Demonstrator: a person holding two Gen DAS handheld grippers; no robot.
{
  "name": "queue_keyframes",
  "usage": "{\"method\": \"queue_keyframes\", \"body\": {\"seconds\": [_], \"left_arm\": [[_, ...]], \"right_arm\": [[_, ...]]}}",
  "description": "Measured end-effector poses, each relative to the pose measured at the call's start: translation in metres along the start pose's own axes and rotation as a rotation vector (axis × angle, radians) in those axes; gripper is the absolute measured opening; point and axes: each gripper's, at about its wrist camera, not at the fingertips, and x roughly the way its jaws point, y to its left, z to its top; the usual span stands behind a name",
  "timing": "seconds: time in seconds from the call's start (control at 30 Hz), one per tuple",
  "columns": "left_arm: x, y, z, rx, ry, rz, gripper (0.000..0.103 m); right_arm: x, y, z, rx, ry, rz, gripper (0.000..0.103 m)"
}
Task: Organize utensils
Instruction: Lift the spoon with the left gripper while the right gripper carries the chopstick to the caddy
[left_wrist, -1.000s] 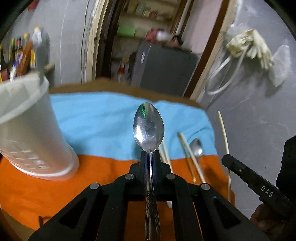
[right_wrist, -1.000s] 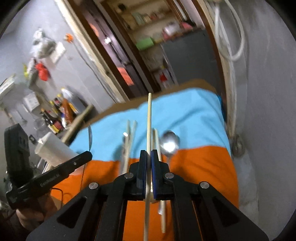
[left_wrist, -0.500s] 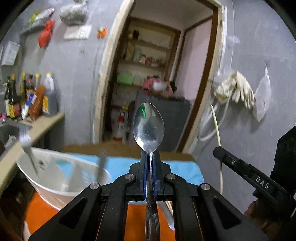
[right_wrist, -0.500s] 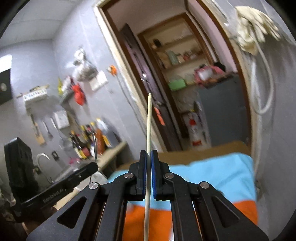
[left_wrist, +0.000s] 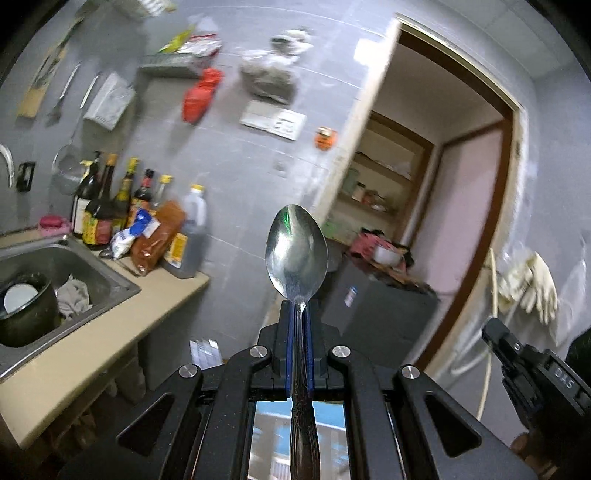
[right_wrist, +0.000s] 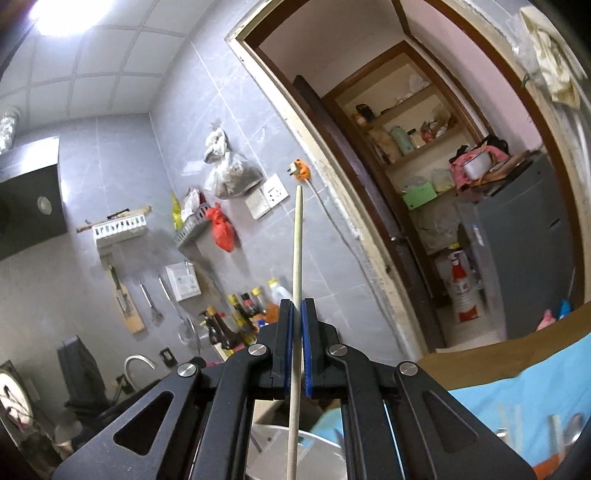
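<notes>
Both hand-held grippers are loaded and lifted off the table, so the task sits mid-way through a carry. The left hand-held gripper (left_wrist: 298, 314) has its blue pads pressed together on the neck of a steel spoon (left_wrist: 296, 254), bowl pointing forward and up, well clear of any surface. The right hand-held gripper (right_wrist: 297, 314) pinches a single pale wooden chopstick (right_wrist: 297, 243), which sticks up past the pads.

In the right wrist view a white utensil holder (right_wrist: 314, 439) shows just below the right hand-held gripper, its rim partly hidden; what is inside cannot be made out. Further right, several utensils (right_wrist: 565, 428), blurred, lie on the blue part of the table cloth (right_wrist: 517, 398), so more picking is left. The drop of spoon and chopstick into the holder is, in my judgement, the step not yet done.
</notes>
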Motion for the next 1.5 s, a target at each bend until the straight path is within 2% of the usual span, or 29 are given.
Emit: {"method": "queue_keyframes", "body": {"seconds": [0.17, 0.37, 0.6, 0.77, 1.1, 1.3, 1.37, 1.43, 1.5], "left_arm": [[0.013, 0.035, -0.003, -0.062, -0.015, -0.012, 0.003], [0.019, 0.035, -0.015, -0.052, -0.032, -0.017, 0.003], [0.026, 0.025, -0.04, 0.049, -0.089, 0.012, 0.004], [0.027, 0.026, -0.053, 0.085, -0.098, 0.025, 0.004], [0.028, 0.027, -0.067, 0.116, -0.057, 0.032, 0.004], [0.023, 0.029, -0.069, 0.124, -0.008, 0.012, 0.005], [0.022, 0.028, -0.067, 0.132, 0.024, 0.003, 0.007], [0.018, 0.028, -0.065, 0.133, 0.03, -0.006, 0.021], [0.013, 0.028, -0.061, 0.126, 0.027, -0.017, 0.029]], "right_arm": [[0.02, -0.001, -0.019, 0.005, -0.017, -0.005, 0.003], [0.029, -0.004, -0.043, -0.023, 0.0, -0.028, 0.003], [0.035, 0.0, -0.064, -0.095, 0.007, -0.051, 0.003], [0.034, 0.005, -0.075, -0.143, 0.009, -0.056, 0.003], [0.035, 0.01, -0.086, -0.184, 0.037, -0.068, 0.003], [0.031, 0.009, -0.089, -0.18, 0.062, -0.075, 0.004], [0.029, 0.01, -0.088, -0.181, 0.072, -0.08, 0.004], [0.026, 0.011, -0.086, -0.182, 0.073, -0.082, 0.005], [0.027, 0.011, -0.087, -0.183, 0.072, -0.086, 0.008]]}}
